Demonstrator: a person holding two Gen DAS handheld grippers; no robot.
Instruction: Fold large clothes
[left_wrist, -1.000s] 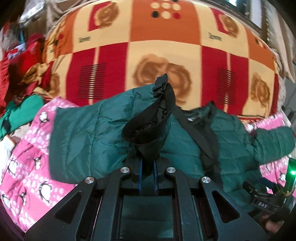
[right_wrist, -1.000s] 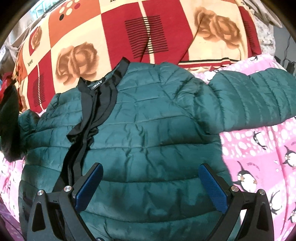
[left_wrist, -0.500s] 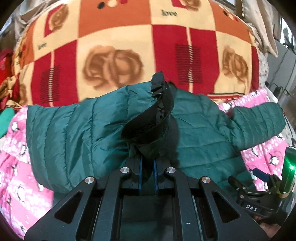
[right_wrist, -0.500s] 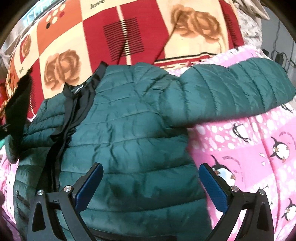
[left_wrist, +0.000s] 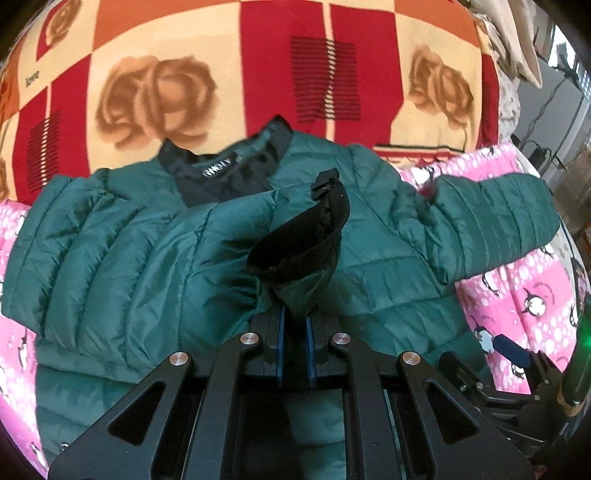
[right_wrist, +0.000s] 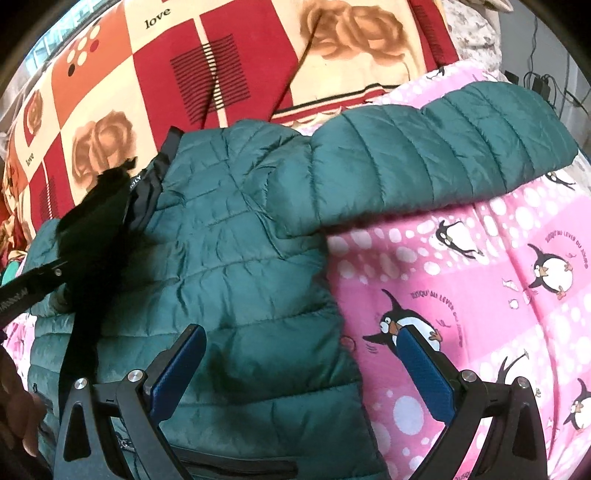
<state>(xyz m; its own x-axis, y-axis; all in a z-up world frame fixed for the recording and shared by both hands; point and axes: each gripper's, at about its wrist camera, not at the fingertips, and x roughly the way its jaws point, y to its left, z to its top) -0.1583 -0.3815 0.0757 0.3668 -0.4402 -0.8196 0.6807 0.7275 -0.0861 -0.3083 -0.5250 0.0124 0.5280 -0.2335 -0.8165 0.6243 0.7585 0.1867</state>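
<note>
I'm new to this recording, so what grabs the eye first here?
A green puffer jacket spreads over a pink penguin blanket, one sleeve stretched out sideways. The left claw pinches its black-lined cuff; the right claw hovers open over the jacket's side edge.

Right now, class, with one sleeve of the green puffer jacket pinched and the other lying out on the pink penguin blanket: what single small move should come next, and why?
Probably lower the left gripper and release its sleeve cuff onto the green jacket chest. The cuff is already over the front, while the right gripper hangs open near the outstretched sleeve.
</note>
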